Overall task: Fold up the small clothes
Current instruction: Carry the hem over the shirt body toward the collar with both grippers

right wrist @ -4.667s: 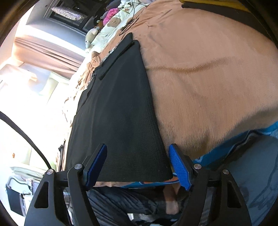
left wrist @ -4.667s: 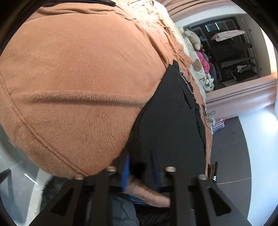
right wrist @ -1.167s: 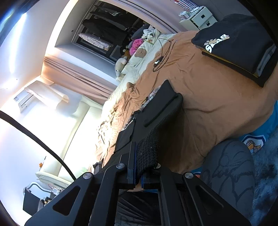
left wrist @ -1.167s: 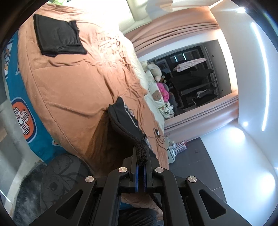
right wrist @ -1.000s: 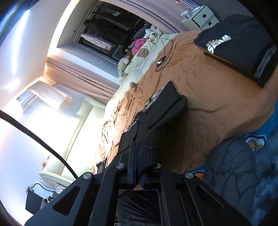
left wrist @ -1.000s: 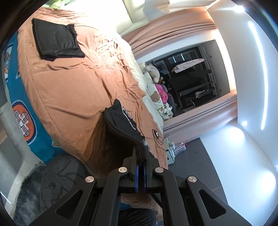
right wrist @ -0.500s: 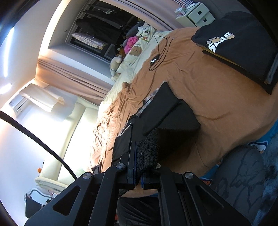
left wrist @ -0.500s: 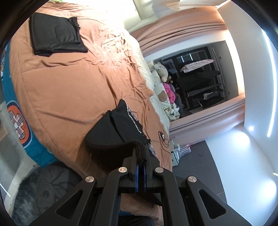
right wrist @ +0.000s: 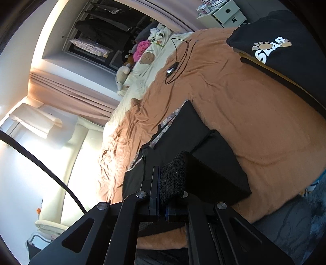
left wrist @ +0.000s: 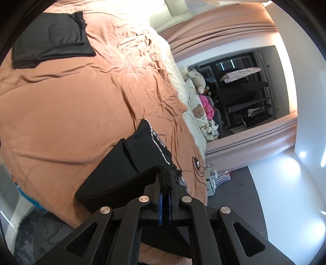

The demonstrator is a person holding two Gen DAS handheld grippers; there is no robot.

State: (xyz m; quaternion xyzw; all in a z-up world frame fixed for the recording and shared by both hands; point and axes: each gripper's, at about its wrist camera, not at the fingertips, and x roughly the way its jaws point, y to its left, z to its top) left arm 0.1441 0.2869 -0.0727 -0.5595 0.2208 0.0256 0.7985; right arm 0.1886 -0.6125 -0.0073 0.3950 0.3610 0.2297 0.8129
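Left claw (left wrist: 164,200) is clenched on the near hem of the black knit garment (left wrist: 130,163); a rolled nub of the fabric stands up between its blue pads. Right claw (right wrist: 161,200) is likewise clenched on a thick bunch of the same hem. The garment lies on the brown fleece blanket (left wrist: 61,114) of the bed, close to the blanket's near edge, directly ahead of both claws.

Change noted: a second ago the lifted hem hung steeply from the claws with the fabric bowed beneath it. The hem now sits further out over the garment's body, and a broad doubled panel with a firm fold line shows on the side nearest the claws. Judgement: the lengthwise fold is being laid over and is well advanced; the hem has not yet been set down, so release and smoothing remain.

Beyond the garment, on the blanket, lies a thin black cable with a small device (right wrist: 173,68). Further out on the blanket, to the garment's left, rests a flat folded black cloth (left wrist: 51,38); to its right, a folded black garment with a paw-print logo (right wrist: 271,46). Both appear finished items.

Containers: a white drawer unit (right wrist: 223,14) stands past the blanket's far corner; its drawers are closed and the contents cannot be seen. No basket or bin is visible.
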